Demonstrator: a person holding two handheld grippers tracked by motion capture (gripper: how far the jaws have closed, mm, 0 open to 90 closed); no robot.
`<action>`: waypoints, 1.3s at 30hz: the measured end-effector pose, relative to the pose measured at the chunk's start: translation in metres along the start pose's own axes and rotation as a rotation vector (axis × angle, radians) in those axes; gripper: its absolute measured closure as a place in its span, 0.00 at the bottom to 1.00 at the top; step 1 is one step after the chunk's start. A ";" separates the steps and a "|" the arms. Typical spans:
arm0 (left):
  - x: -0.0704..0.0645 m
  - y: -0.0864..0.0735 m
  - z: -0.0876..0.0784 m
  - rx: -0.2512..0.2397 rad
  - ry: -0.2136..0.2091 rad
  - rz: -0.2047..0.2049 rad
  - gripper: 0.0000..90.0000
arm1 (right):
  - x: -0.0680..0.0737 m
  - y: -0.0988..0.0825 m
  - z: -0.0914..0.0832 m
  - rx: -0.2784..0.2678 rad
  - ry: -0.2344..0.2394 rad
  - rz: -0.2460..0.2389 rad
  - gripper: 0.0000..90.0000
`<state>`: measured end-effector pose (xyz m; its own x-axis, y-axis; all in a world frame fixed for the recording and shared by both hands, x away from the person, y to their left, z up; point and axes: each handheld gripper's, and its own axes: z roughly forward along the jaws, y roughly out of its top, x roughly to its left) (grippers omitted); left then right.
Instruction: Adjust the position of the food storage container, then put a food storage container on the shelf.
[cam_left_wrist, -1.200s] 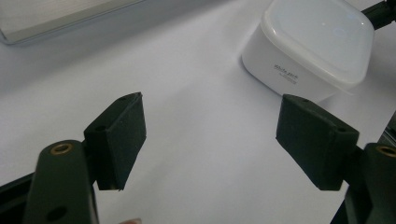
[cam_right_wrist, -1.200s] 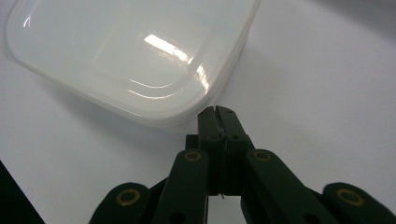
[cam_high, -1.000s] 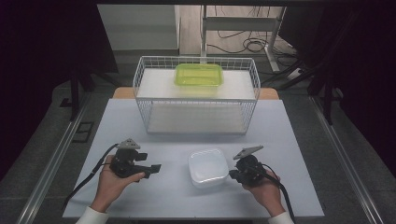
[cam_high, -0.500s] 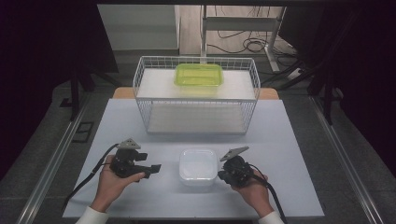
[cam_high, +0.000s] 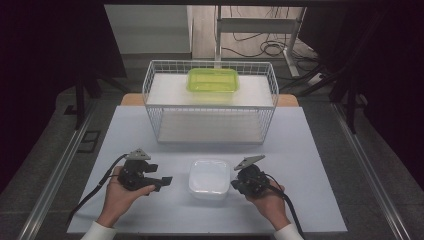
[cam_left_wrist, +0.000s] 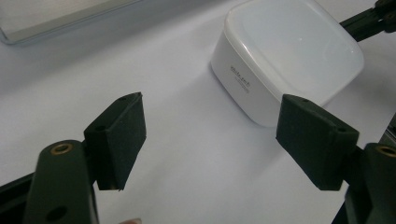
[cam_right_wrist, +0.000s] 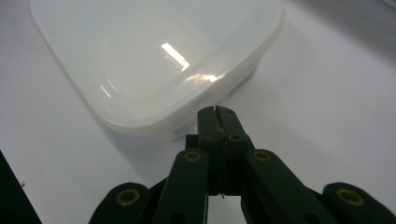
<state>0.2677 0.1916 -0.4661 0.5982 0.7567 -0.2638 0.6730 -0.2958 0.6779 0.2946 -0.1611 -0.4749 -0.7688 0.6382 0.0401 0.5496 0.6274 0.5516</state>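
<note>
Left gripper (cam_high: 161, 181) held low over the table in the left hand (cam_high: 122, 192), jaws spread wide apart, nothing between the pads (cam_left_wrist: 119, 135), pointing toward the right side in the high view. Right gripper (cam_high: 235, 183) held in the right hand (cam_high: 265, 200), jaws pressed fully together, tips pointing left. Both forearms entering from the bottom edge, white sleeves at the wrists.

We see a white plastic container (cam_high: 210, 178), squarish w/ rounded corners, lid on, glossy top catching light. Sits upright & flat on the tabletop (cam_high: 310, 150), near its front edge, roughly centred. Small grey print on one side wall; too small to read.
</note>
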 end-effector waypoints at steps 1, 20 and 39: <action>0.000 0.000 0.000 -0.002 -0.002 0.000 0.26 | -0.003 -0.001 -0.004 -0.014 -0.002 0.015 0.99; -0.007 0.000 0.002 -0.064 -0.081 -0.061 0.32 | -0.022 -0.014 -0.040 -0.232 0.136 0.279 0.34; -0.009 0.000 0.005 -0.064 -0.109 -0.096 0.31 | -0.025 -0.015 -0.036 -0.241 0.146 0.316 0.34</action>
<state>0.2650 0.1821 -0.4674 0.5780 0.7113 -0.4000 0.7025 -0.1844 0.6874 0.2934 -0.2024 -0.4543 -0.6227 0.7014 0.3468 0.6870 0.2781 0.6713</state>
